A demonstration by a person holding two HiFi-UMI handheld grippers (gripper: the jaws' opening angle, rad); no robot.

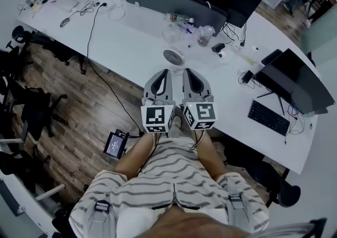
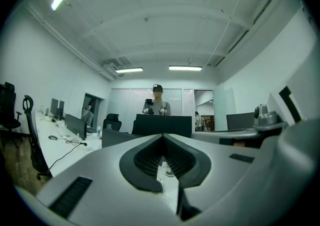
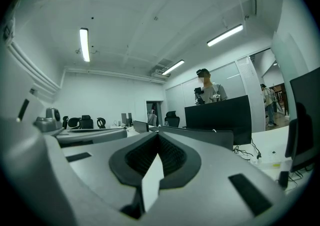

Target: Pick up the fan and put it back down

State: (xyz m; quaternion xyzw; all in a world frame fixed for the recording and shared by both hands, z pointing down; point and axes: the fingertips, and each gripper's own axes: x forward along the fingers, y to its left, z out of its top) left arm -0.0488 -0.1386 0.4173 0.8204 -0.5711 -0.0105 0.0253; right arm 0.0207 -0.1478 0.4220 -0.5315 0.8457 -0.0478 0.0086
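Note:
A small white desk fan [image 1: 174, 56] stands on the long white table [image 1: 131, 47], near its front edge. My two grippers are held side by side, pointing level toward it. The left gripper [image 1: 167, 72] has its tips just short of the fan, below and slightly left of it. The right gripper [image 1: 186, 71] is next to it, a little right of the fan. Neither touches the fan. In the left gripper view the jaws [image 2: 162, 136] meet at the tips with nothing between them. The right gripper [image 3: 158, 135] looks the same in its own view, shut and empty.
Behind the fan stand a curved monitor [image 1: 168, 1], a water bottle [image 1: 179, 19] and a glass [image 1: 205, 35]. Another monitor [image 1: 295, 81] and a keyboard [image 1: 268, 117] sit to the right. Office chairs [image 1: 31, 108] and a small device [image 1: 116, 145] are on the wooden floor at left. A person [image 2: 157, 102] stands across the room.

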